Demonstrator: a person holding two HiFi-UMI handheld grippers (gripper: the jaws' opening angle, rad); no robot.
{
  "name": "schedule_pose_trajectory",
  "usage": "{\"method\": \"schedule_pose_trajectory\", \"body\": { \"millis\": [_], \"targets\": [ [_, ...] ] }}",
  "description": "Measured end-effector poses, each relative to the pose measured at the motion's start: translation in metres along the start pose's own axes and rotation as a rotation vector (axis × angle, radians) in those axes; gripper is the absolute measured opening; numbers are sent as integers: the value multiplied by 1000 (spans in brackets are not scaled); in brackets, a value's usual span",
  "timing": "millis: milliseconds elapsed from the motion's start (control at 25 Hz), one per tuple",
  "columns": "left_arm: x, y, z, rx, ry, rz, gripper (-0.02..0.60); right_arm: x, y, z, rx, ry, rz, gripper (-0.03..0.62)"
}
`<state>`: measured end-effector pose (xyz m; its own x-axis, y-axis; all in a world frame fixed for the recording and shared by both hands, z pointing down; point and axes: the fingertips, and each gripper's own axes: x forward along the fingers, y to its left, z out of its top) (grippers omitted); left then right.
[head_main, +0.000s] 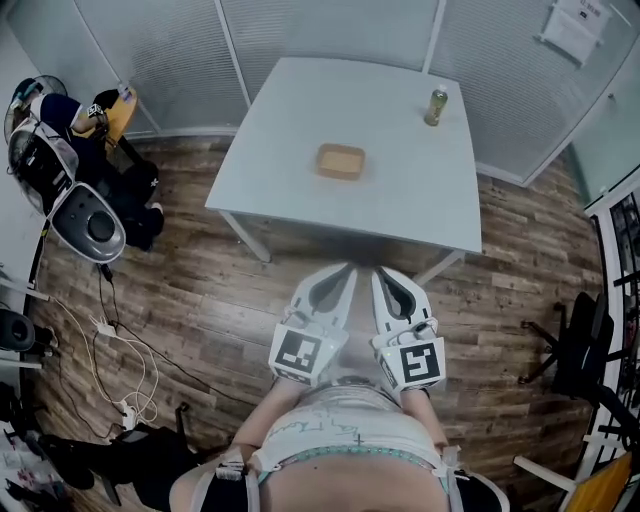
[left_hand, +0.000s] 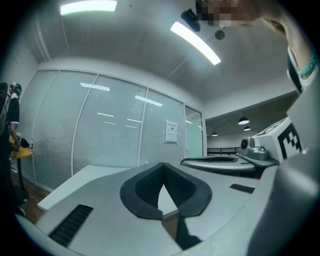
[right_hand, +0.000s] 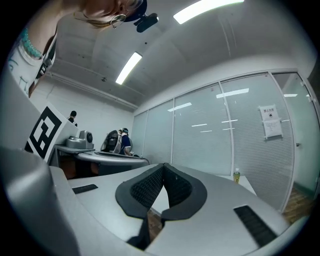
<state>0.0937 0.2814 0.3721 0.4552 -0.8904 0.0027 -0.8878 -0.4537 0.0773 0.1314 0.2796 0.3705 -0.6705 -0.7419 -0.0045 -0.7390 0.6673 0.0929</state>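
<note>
The left claw (head_main: 345, 272) and the right claw (head_main: 382, 274) are held side by side, close to the person's body. They are over the wood floor (head_main: 200, 290), short of the near edge of the table (head_main: 300, 130), and both are pointed toward it. They are near each other but are not seen to touch. In the left gripper view the two tips are pressed together and nothing is held between them. Only a small gap is left lower down, and a bit of the table shows through it. The same is seen in the right gripper view: tips together, nothing gripped. A small brown tray (head_main: 340, 161) lies about in the middle of the table. It is the closest thing to the claws, yet it is well apart from them, and nothing can be made out inside it. A can (head_main: 436, 107) stands upright near the far right corner. The claws are best held level and a little apart, so that they are not knocked together. It is judged that the tips would have to be opened before anything could be gripped. The near edge should be passed over, not bumped. The can is tall and thin, so it could be tipped by a careless swing.
</note>
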Motion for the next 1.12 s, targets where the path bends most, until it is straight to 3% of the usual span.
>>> {"method": "schedule_pose_trajectory", "body": {
  "millis": [240, 600, 920, 1120],
  "targets": [
    [21, 45, -7, 53, 40, 0, 0, 53, -2, -7, -3, 24, -5, 0],
    [32, 103, -7, 22, 39, -2, 0, 113, 8, -15, 9, 31, 23, 0],
    [31, 126, -10, -34, 43, 12, 0, 126, 15, -22, 48, 48, 12, 0],
    [45, 140, -10, -24, 44, 32, 0, 146, 7, -25, 50, 54, 29, 0]
  ]
}}
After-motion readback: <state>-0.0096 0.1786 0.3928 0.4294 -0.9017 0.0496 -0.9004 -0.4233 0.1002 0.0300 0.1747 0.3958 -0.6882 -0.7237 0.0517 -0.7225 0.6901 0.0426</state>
